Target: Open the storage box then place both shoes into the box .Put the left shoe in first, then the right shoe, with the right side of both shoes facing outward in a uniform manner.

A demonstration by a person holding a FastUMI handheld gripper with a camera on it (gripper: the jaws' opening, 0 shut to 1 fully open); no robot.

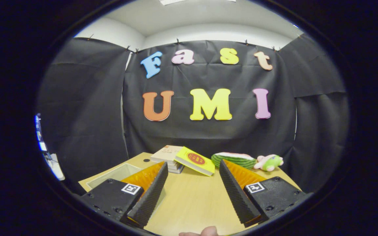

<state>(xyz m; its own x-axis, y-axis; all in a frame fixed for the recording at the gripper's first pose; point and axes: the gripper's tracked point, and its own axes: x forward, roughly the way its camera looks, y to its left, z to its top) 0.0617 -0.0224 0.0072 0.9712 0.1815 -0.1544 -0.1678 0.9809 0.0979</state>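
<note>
above the table (192,200) the fingers (193,166) gape, perhaps books (172,157) beyond.

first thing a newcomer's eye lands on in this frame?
Probably the yellow book, propped at a tilt against a stack of books at the far end of the wooden table, beyond the fingers. To its right lie a watermelon-slice plush and a pink-and-green plush toy. The gripper hangs open over bare tabletop, nothing between its fingers; a clear box sits beside one finger.
</note>
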